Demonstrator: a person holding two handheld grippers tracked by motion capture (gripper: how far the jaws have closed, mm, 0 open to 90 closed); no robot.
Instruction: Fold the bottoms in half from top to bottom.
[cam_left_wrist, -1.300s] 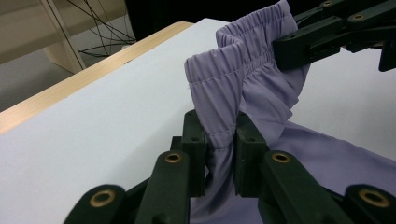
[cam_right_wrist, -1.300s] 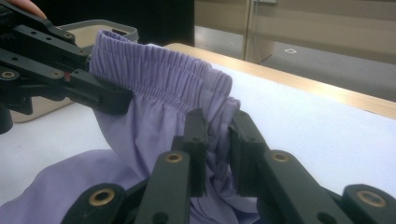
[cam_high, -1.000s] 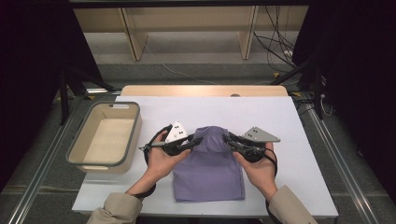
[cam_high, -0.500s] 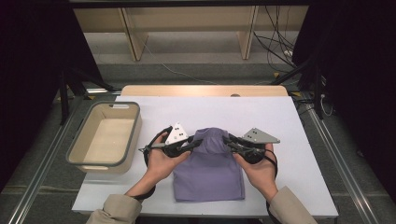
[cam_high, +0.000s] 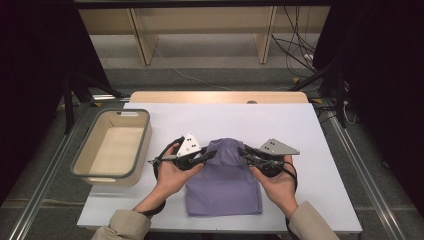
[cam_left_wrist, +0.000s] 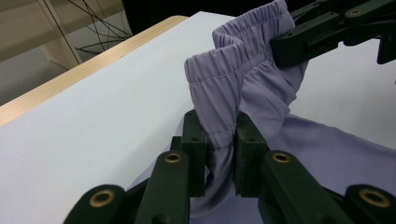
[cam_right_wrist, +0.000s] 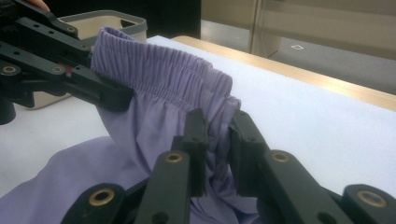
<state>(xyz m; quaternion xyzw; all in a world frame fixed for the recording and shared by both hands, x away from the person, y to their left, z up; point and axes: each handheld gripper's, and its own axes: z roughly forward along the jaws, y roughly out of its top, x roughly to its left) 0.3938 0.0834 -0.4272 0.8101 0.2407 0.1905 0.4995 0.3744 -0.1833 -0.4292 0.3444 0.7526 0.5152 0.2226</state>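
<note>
A lilac garment with an elastic waistband (cam_high: 224, 177) lies on the white table, its waistband end lifted off the surface. My left gripper (cam_high: 212, 154) is shut on the left end of the waistband (cam_left_wrist: 219, 100), the cloth bunched between its jaws. My right gripper (cam_high: 243, 151) is shut on the waistband's right end (cam_right_wrist: 187, 77). In the left gripper view the right gripper (cam_left_wrist: 280, 46) shows at the top right, clamped on the band. The right gripper view has the left gripper (cam_right_wrist: 123, 100) at the left, holding the band. The rest of the garment rests flat toward the table's near edge.
A beige bin with a grey rim (cam_high: 80, 165) stands empty at the table's left edge. The white table top (cam_high: 240, 120) stretches bare beyond the garment, ending in a wooden strip (cam_high: 215, 97). Shelving and cables lie past the table.
</note>
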